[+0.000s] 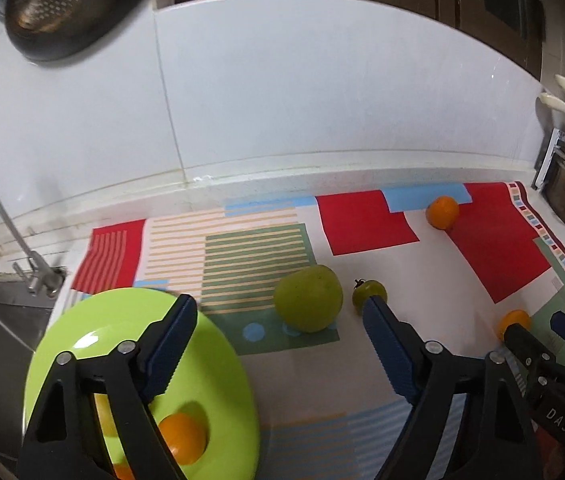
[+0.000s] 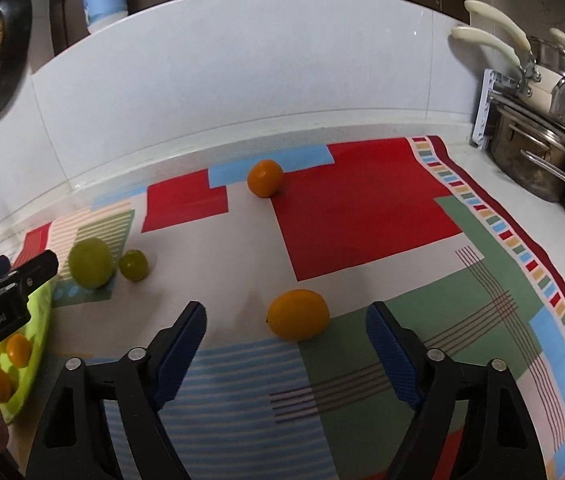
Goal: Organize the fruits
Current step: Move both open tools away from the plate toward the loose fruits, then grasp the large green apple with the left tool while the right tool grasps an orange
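A lime-green plate (image 1: 94,328) at the mat's left holds an orange (image 1: 182,436) and other small fruits (image 2: 16,350). My left gripper (image 1: 278,320) is open and empty above the plate's right edge. A large green fruit (image 1: 308,298) and a small green fruit (image 1: 370,294) lie just ahead of it. My right gripper (image 2: 284,324) is open, with an orange fruit (image 2: 298,314) on the mat just ahead between its fingers. Another orange (image 2: 265,178) sits far back on the mat. In the left wrist view the right gripper (image 1: 542,328) shows at the right.
A patterned cloth mat (image 2: 362,220) covers the white counter. Steel pots (image 2: 542,164) and a rack stand at the right. A sink and faucet (image 1: 22,256) are at the left. A white tiled wall (image 1: 282,100) runs behind.
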`<state>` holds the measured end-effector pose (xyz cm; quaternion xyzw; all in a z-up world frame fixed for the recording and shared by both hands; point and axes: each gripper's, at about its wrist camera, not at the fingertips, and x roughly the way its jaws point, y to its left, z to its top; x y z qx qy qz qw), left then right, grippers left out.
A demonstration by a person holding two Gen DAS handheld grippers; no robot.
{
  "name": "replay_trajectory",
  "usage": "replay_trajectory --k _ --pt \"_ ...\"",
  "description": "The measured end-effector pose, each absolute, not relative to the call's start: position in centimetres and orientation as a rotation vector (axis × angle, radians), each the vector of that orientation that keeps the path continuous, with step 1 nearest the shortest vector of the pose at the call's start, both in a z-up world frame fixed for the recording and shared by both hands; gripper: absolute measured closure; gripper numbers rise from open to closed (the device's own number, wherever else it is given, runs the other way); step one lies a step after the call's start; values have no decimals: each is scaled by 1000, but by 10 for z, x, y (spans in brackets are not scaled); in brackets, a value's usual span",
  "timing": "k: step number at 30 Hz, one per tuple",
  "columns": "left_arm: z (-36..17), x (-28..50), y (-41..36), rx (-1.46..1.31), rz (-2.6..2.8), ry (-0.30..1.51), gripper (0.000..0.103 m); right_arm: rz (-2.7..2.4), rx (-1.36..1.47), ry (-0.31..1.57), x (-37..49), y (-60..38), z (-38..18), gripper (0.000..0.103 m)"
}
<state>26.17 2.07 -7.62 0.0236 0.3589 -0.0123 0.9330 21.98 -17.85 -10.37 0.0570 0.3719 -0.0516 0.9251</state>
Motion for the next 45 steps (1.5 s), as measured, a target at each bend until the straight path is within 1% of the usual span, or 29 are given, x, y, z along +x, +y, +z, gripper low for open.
replay_trajectory --k 1,7,9,11,15,17,19,23,25,29,35,45 --pt "-79 265 20 46 -32 744 24 -108 117 768 222 -179 -106 23" --pt "-93 284 13 39 -57 791 33 -106 134 795 231 -182 -115 34" --pt "-98 288 12 28 -62 811 35 -113 130 797 233 -182 -116 35" --pt "-102 292 10 26 -68 824 36 -114 131 806 236 -183 -117 41" --pt "-108 298 8 38 -71 839 42 -117 125 826 241 -182 -121 50" --pt "-110 301 7 37 -75 847 42 -118 122 837 244 -183 -123 59" --pt "-111 303 7 31 -79 852 45 -120 116 841 246 -183 -124 63" --pt "-113 307 9 7 -86 867 48 -100 108 832 250 -180 -121 63" --pt "-114 310 12 -13 -85 875 53 -82 107 824 253 -178 -118 63" --pt "-116 315 20 -72 -102 891 53 -44 97 803 260 -168 -114 63" --pt "-114 314 23 -80 -116 900 54 19 86 772 269 -154 -108 63" --pt "-84 282 31 -92 -130 831 54 93 75 750 262 -144 -89 63"
